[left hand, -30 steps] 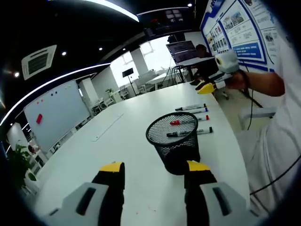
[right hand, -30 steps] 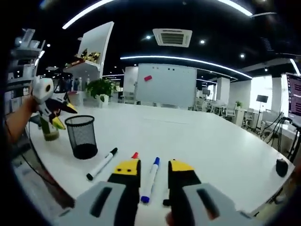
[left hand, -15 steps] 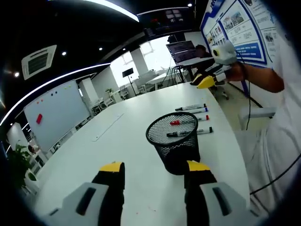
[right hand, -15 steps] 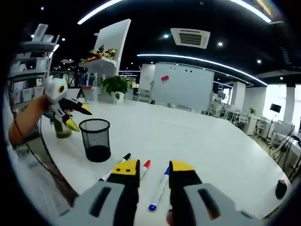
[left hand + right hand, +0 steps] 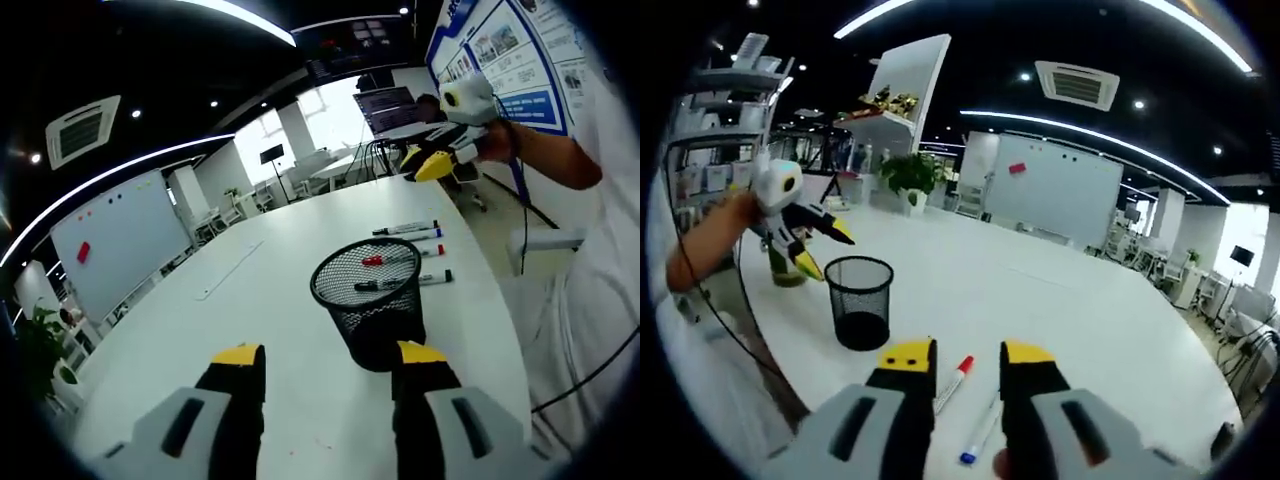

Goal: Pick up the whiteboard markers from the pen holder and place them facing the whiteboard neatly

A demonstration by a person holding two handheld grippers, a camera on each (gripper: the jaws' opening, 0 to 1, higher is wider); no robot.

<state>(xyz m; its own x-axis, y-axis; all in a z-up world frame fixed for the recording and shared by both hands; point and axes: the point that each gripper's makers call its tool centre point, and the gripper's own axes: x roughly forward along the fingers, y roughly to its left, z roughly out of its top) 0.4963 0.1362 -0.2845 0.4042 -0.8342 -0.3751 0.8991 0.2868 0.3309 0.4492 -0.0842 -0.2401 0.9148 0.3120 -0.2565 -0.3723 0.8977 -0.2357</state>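
Both tongs (image 5: 325,362) (image 5: 967,352) hang released, holding nothing; markers (image 5: 405,232) lie beside the pen holder (image 5: 368,300), so straightening them likely comes next

A black wire-mesh pen holder (image 5: 370,305) stands on a smooth, faintly glossy white table (image 5: 250,330) just ahead of the left gripper (image 5: 325,357) and its matt yellow-and-black plastic fingers (image 5: 237,356), with shiny plastic markers (image 5: 410,232) lying beyond the holder.
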